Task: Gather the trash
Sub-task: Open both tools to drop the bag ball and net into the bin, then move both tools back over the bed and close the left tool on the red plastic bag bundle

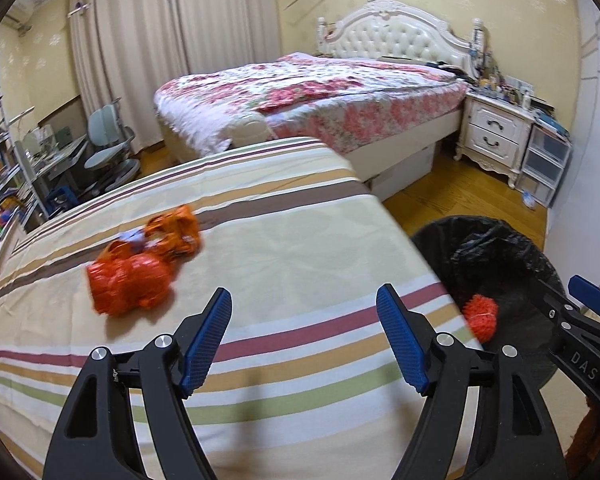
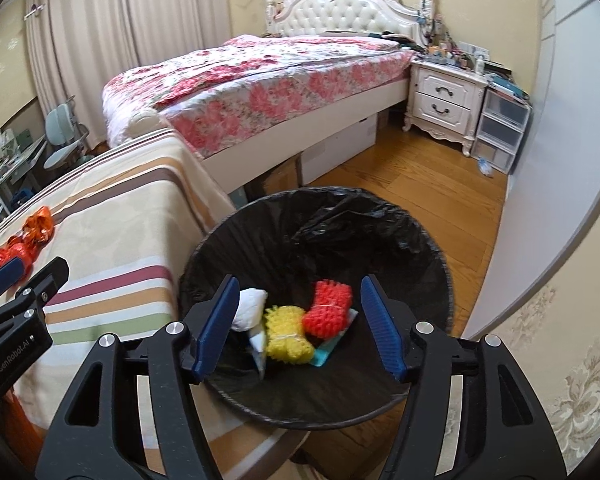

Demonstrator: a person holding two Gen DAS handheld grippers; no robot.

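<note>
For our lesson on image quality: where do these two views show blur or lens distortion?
Left wrist: the orange wrappers on the striped bed are smeared by motion blur; straight edges bow, corners are black. Right wrist: the bin rim is soft, its contents sharper; the wall bends at the edge.

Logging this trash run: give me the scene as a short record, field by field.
left gripper: open, empty, over striped bedspread
right gripper: open, empty, above trash bin
bin contents: red mesh bundle, yellow mesh bundle, white wad, teal scrap
still on bedspread: orange wrappers
bin location: on the floor beside the striped bed
</note>
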